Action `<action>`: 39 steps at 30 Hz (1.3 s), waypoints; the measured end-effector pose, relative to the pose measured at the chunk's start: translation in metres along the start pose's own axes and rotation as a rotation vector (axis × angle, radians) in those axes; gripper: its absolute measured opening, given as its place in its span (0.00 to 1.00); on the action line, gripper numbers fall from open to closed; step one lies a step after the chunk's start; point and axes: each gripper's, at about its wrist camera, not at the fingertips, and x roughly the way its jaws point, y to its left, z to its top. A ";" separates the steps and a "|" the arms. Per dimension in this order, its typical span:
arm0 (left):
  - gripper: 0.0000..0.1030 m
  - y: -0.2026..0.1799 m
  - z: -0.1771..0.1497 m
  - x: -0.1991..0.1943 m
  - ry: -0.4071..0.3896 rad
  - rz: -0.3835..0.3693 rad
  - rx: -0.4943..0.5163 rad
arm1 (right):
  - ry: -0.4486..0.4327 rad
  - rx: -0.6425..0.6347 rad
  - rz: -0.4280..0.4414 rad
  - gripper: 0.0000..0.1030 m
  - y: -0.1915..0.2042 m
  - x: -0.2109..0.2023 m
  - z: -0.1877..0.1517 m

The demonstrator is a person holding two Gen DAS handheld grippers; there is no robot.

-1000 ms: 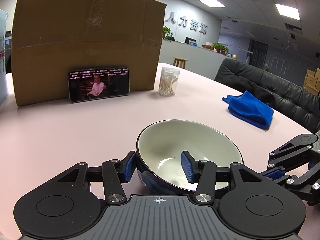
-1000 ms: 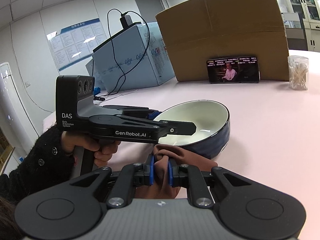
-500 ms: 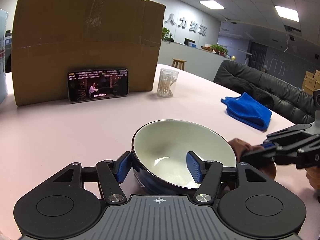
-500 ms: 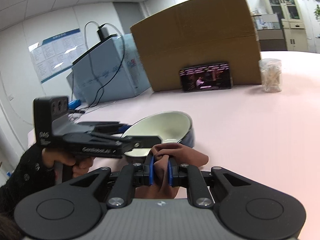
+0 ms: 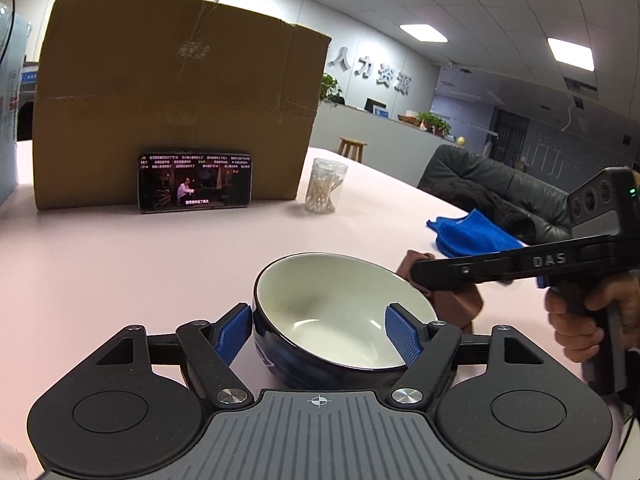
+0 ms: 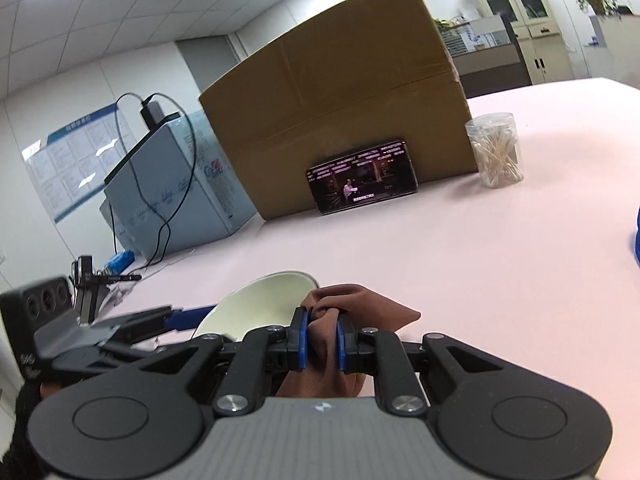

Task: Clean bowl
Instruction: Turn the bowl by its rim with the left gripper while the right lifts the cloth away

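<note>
A bowl (image 5: 340, 312), dark blue outside and white inside, sits on the pale pink table (image 5: 120, 272) right in front of my left gripper (image 5: 318, 332). Its jaws are opening across the bowl's near wall: the left pad stands outside the wall, the right pad inside near the right rim, and neither presses. My right gripper (image 6: 322, 336) is shut on a bunched brown cloth (image 6: 360, 304). In the left wrist view that cloth (image 5: 460, 300) hangs just beside the bowl's right rim. From the right wrist view the bowl (image 6: 264, 304) lies low and left of the cloth.
A big cardboard box (image 5: 176, 112) stands at the back with a phone (image 5: 195, 182) playing video against it. A clear jar of cotton swabs (image 5: 325, 186) is next to it. A blue cloth (image 5: 472, 236) lies at the right edge. A light blue box (image 6: 172, 192) with cables stands left.
My left gripper's pads have spread apart off the bowl's wall. The right gripper has rolled and carried the brown cloth from the bowl's near side to beside its right rim.
</note>
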 end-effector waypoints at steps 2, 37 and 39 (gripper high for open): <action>0.74 0.001 -0.001 -0.003 -0.006 -0.011 -0.020 | 0.000 0.022 0.005 0.16 -0.007 0.004 0.002; 0.99 -0.014 -0.012 -0.014 -0.008 -0.156 -0.031 | 0.051 0.082 0.024 0.16 -0.024 0.036 0.005; 0.99 -0.013 -0.012 -0.013 -0.008 -0.157 -0.033 | 0.044 0.086 0.031 0.15 -0.023 0.032 0.004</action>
